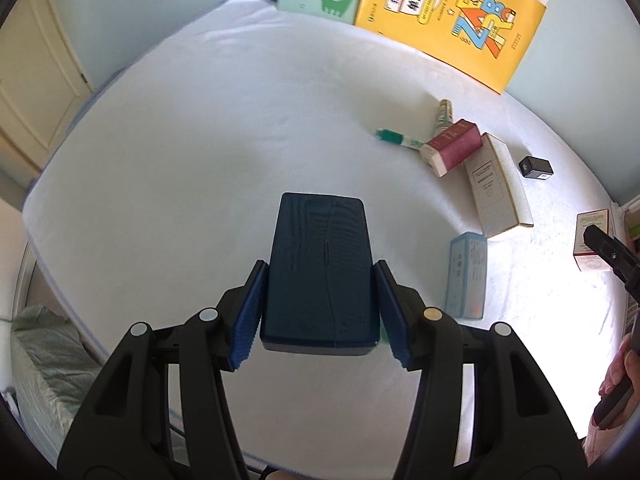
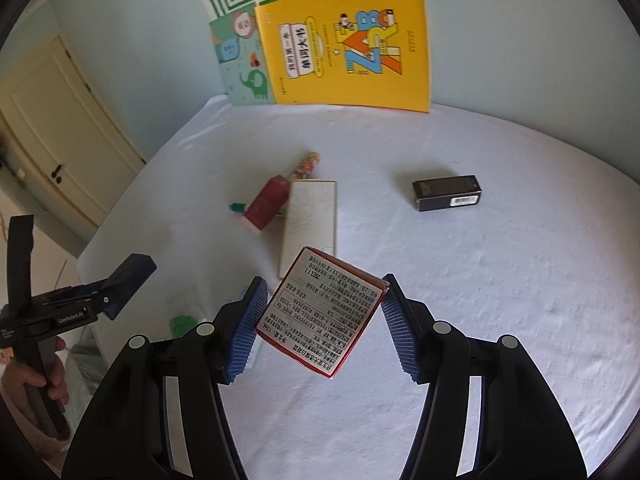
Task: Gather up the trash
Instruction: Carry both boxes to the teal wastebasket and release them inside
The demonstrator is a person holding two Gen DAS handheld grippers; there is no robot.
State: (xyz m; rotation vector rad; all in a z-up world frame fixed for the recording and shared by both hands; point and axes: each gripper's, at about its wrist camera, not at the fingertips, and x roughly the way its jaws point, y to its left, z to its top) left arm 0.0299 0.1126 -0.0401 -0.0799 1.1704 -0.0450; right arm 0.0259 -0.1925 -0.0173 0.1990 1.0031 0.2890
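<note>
Dark blue box (image 1: 320,272) sits clenched between the left gripper (image 1: 320,312) pads, gripped across its narrow width so it hangs clear of the white sheet (image 1: 180,140); the right gripper (image 2: 320,320) grasps a red-edged printed carton (image 2: 320,312) by opposite corners, tilted. Remaining trash lies on the sheet: maroon box (image 2: 266,208), long white box (image 2: 310,224), black box (image 2: 447,193). No bin is clearly visible; the boxes' contents cannot be told.

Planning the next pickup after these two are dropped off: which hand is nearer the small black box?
Right, probably. Both grippers are full now: the left gripper holds a dark blue box, the right gripper a red-edged carton. The small black box lies on the right side of the table.
</note>
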